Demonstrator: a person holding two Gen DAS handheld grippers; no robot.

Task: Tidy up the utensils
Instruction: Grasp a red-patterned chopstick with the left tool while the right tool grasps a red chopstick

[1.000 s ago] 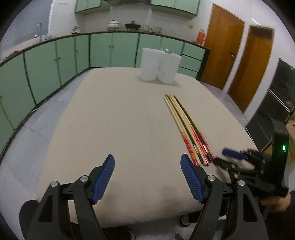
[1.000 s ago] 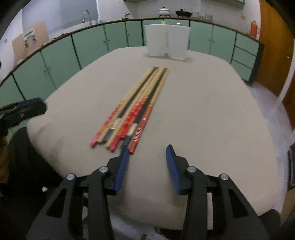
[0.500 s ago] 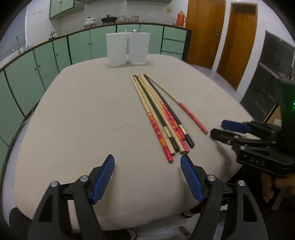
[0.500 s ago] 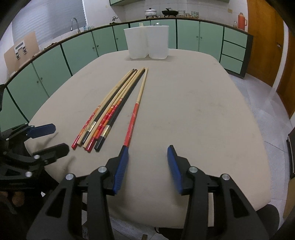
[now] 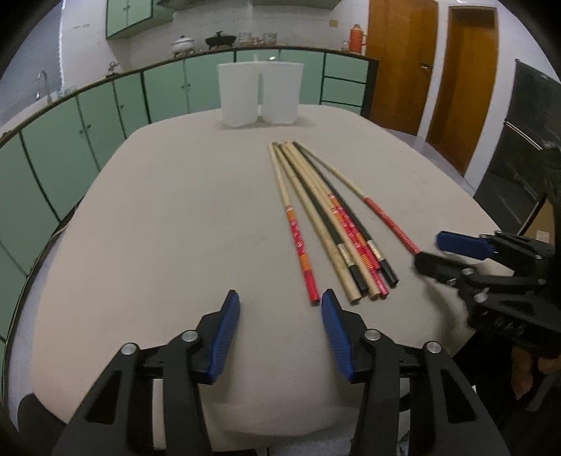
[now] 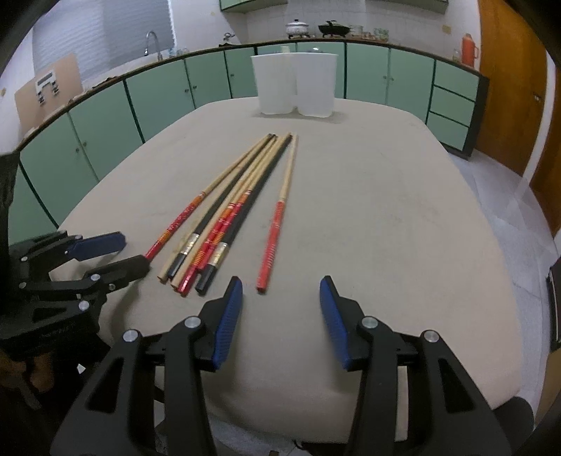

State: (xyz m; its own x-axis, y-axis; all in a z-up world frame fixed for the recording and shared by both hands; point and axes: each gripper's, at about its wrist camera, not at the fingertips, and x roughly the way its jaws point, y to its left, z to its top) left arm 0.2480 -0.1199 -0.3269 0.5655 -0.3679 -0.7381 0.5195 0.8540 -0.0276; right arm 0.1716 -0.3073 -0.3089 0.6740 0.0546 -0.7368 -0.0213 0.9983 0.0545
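Six chopsticks [image 5: 333, 224] lie on the table [image 5: 175, 228]; left gripper [image 5: 280, 308] closing on nothing, right gripper [image 6: 280, 298] released, empty

left gripper [image 5: 280, 333] jaws closing, right gripper [image 6: 280, 321] parted

My view: a kitchen with green cabinets and a beige table

I see a beige-covered table [image 5: 157, 228] ringed by mint-green base cabinets [image 6: 157, 94] under a dark counter edge, a faucet [image 6: 152, 40] near a shuttered window [image 6: 105, 31], pots [image 5: 221, 40] and an orange thermos [image 5: 355, 37] on the counter, white tiled wall behind, two brown wooden doors [image 5: 463, 80] to the right, pale tiled floor [image 6: 533, 224].
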